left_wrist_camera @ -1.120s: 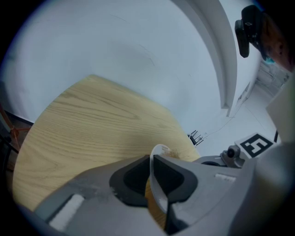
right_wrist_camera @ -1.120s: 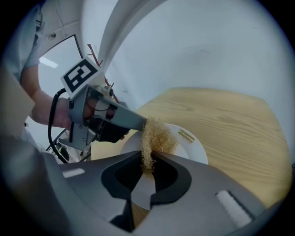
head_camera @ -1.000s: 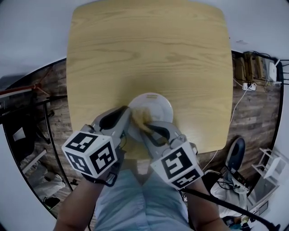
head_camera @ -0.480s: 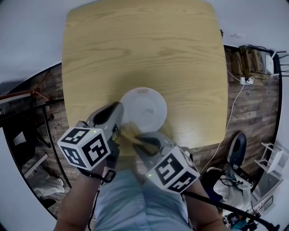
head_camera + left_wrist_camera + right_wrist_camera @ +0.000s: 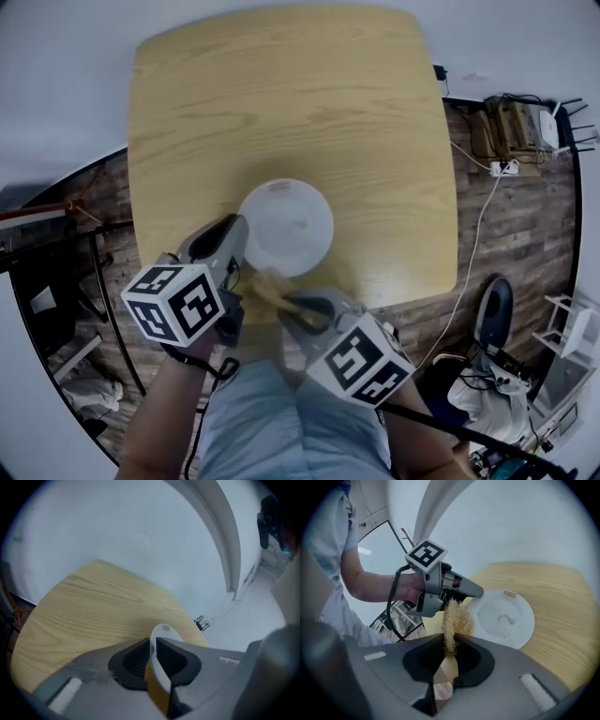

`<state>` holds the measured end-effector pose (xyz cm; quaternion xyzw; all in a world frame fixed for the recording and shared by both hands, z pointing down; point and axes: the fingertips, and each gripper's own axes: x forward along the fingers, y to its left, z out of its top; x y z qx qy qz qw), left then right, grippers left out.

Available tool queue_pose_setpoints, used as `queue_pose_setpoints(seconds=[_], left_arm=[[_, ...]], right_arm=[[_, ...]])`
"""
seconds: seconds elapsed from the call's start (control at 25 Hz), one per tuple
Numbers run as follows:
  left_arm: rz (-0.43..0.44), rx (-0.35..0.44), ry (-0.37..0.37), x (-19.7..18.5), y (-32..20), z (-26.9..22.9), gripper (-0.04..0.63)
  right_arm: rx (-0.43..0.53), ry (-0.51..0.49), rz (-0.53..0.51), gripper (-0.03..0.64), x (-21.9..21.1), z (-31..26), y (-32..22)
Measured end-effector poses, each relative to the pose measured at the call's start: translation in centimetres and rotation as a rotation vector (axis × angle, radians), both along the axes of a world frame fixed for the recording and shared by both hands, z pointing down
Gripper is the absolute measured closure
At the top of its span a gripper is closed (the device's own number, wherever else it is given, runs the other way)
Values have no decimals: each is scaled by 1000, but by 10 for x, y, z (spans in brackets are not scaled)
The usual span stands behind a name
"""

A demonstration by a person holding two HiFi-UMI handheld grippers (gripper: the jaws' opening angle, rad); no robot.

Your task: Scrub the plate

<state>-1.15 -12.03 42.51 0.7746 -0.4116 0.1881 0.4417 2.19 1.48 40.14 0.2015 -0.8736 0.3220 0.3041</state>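
Left gripper point(image 5: 153, 656) is pinching the plate point(image 5: 286, 225) by its rim; right gripper point(image 5: 451, 644), clamping a fibre scrubber point(image 5: 454, 618), could be prying it loose.

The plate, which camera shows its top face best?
The right gripper view: the plate lies open to it, a small squiggly mark near its middle. The head view shows it from above but washed out. The left gripper view catches only its rim, edge-on, pinched in the left gripper.
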Motion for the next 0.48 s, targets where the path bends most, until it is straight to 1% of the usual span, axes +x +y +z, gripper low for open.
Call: queue_pose_setpoints(seconds=[0.08, 0.24, 0.4, 0.48], left_arm=[[5, -1, -12, 0, 6, 2, 541], [18, 8, -54, -3, 13, 2, 512], [9, 73, -145, -17, 12, -3, 512], [-18, 107, -165, -25, 10, -9, 512]], right_arm=[[4, 3, 22, 568, 4, 0, 0], [16, -3, 56, 568, 9, -3, -3], [27, 9, 82, 568, 14, -2, -3], [37, 15, 105, 568, 18, -4, -4]])
